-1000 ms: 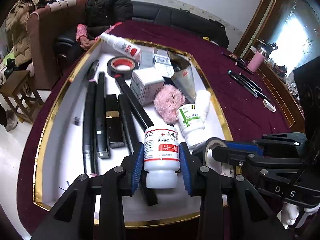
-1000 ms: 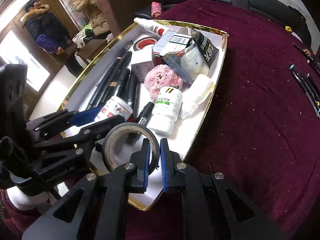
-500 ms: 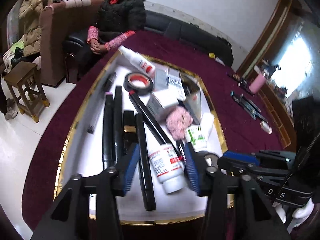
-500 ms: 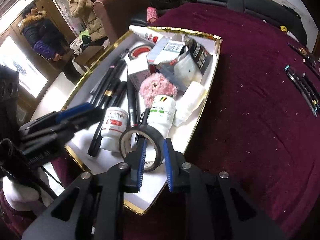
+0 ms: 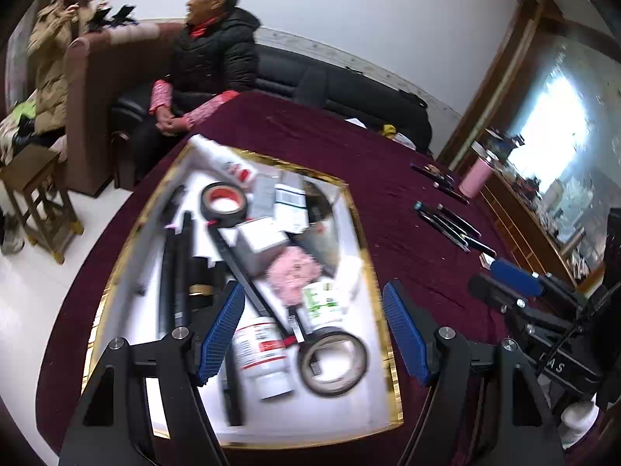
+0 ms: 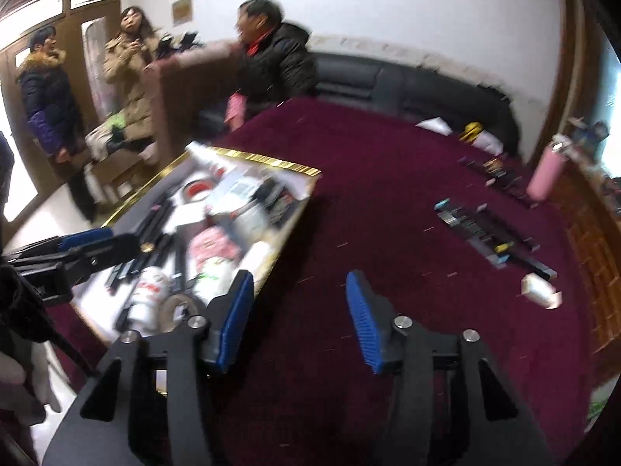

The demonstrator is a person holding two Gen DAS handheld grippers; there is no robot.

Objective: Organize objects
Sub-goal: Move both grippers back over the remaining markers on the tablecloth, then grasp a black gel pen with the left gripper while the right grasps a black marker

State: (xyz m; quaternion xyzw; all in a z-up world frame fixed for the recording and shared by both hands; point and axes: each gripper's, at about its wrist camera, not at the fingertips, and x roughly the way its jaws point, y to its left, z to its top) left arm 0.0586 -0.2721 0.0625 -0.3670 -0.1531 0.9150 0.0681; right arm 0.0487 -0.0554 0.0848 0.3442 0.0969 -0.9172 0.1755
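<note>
Over the gold-rimmed tray, both claws, left and right, have just been opening, empty

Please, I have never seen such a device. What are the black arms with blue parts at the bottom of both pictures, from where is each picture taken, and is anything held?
There is no robot. A person holds a two-finger gripper in each hand, and a wide-angle camera on each looks forward along its fingers. One picture comes from the left gripper, the other from the right gripper. The blue parts are finger pads.

On the dark red table lies a white tray with a gold rim. In it are a white bottle with a red label, a roll of tape, a pink fluffy thing, black pens and small boxes. More pens lie on the cloth.

Both grippers' jaws have just been opening. Now they are open and hold nothing: bottle and roll lie in the tray.
</note>
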